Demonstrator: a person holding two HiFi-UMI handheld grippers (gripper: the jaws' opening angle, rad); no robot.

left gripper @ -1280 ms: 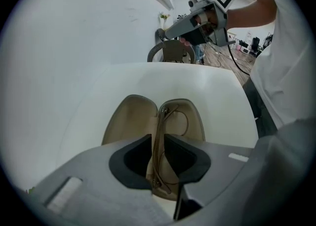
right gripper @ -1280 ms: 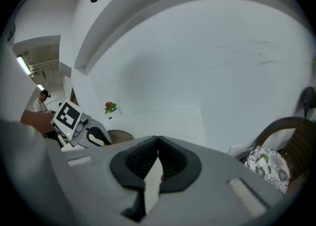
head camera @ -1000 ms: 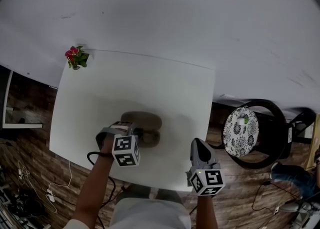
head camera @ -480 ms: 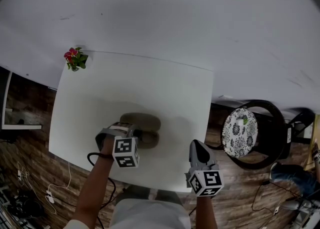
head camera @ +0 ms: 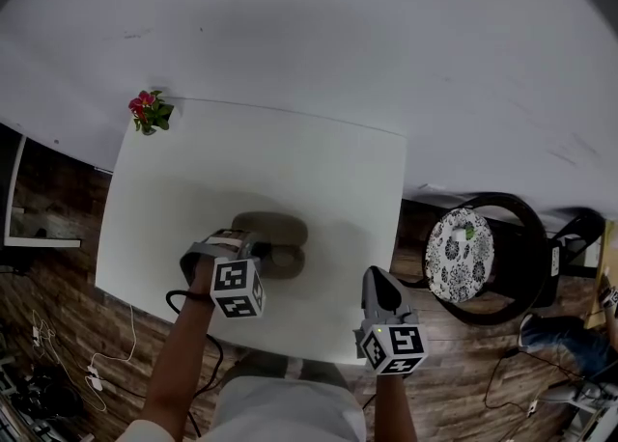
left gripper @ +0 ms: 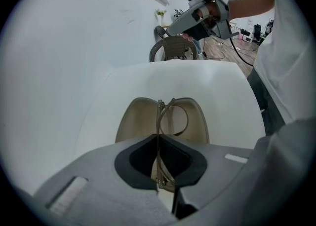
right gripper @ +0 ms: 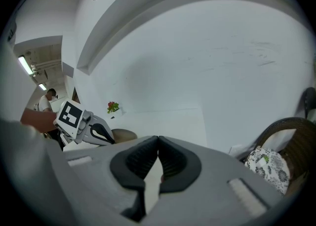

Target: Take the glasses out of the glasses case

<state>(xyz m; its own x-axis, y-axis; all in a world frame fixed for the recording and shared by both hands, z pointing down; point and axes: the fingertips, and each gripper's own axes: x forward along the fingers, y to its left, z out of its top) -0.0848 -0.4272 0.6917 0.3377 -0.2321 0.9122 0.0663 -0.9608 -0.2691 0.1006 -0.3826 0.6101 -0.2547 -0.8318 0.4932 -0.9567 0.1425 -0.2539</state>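
Jaws of the left gripper (left gripper: 159,146) pinch the glasses (left gripper: 173,119) at the open glasses case (left gripper: 138,121), a grip the head view hides; the right gripper (right gripper: 158,146), clenched empty, hovers at the tabletop's (head camera: 270,160) five o'clock.

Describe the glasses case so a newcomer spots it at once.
On the white table, look near the front edge, beside the left gripper. The glasses case is the open tan shell there. The table's only other item, a red flower sprig, sits at the far left corner.
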